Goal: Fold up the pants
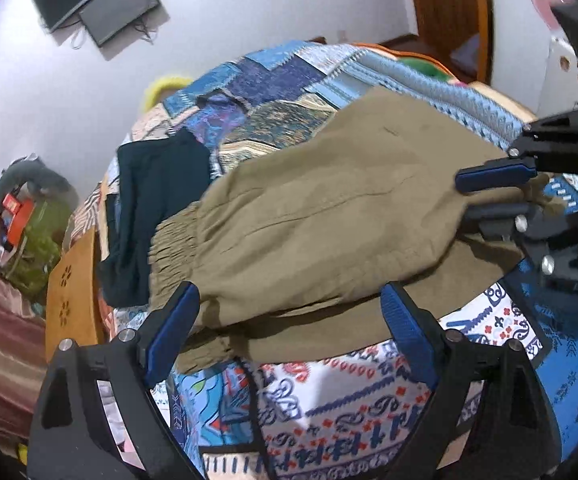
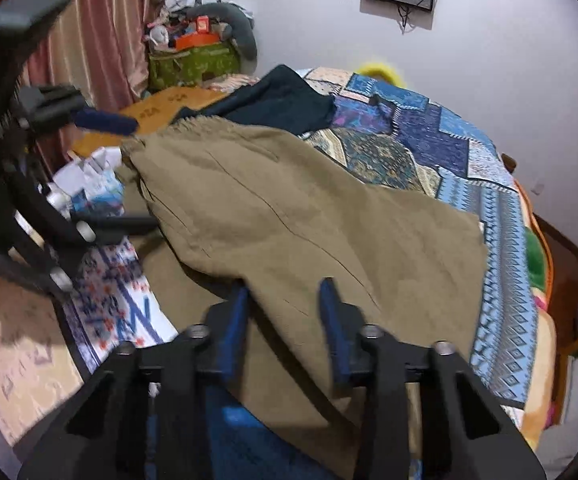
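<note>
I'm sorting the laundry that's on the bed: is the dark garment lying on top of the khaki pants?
No: the dark garment lies on the quilt beyond the waistband of the khaki pants.

The pants (image 1: 309,216) are plain khaki-olive. Beside them a folded garment (image 1: 157,208) is dark teal, almost black. The bedspread (image 2: 429,128) is patchwork: blue, purple and teal panels, pale blue bands of zigzags and diamonds, and a white panel with navy scrolls and red-orange dots. Both grippers, the left gripper (image 1: 289,320) and the right gripper (image 2: 285,320), are black with blue pads. The curtain (image 2: 101,28) is striped dusty pink and cream, the wall (image 1: 249,8) white, the bag (image 2: 193,64) olive-green.
</note>
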Motion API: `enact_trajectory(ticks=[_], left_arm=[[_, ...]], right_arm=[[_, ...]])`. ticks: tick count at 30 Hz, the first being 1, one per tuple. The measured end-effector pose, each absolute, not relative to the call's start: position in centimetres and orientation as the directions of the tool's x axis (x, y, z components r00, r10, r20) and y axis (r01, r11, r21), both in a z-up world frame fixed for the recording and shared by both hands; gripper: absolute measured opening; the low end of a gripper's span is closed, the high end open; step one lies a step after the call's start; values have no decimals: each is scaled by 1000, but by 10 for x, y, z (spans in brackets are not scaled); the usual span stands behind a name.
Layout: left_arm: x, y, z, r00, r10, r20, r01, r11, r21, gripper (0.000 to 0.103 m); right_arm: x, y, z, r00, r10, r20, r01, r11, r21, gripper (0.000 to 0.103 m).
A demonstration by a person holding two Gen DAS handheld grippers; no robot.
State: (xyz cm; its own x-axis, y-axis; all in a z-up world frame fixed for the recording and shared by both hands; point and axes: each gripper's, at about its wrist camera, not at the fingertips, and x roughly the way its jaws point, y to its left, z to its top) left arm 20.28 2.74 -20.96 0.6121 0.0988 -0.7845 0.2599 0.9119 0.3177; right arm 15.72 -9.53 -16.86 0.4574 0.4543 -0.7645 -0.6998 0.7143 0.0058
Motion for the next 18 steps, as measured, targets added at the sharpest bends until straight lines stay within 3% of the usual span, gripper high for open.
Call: enact_trajectory(ticks=[2, 4, 6, 8, 11, 14, 18], left_arm=[[205, 22, -211, 618, 100, -780, 274, 902, 333, 93], [208, 19, -211, 634, 107, -766, 278, 893, 355, 86], [210, 17, -207, 644, 109, -757, 271, 893, 359, 67], [210, 18, -201, 665, 118, -737, 242, 900, 362, 37], [206, 16, -192, 685, 101, -721, 234, 907, 349, 24], [198, 12, -185, 700, 88, -709, 242, 904, 352, 18], [187, 12, -180, 701, 63, -710, 263, 903, 340, 18]], right_arm=[[158, -94, -167, 454, 468, -758, -701, 713, 21, 13], [158, -95, -164, 450, 485, -750, -698, 715, 43, 10], [157, -97, -160, 454, 500, -738, -693, 719, 61, 9], [155, -100, -156, 458, 511, -728, -690, 720, 71, 8], [149, -102, -149, 467, 521, -714, -696, 715, 66, 7], [142, -103, -143, 476, 530, -702, -700, 711, 61, 6], [134, -106, -135, 480, 544, -688, -699, 711, 74, 6]])
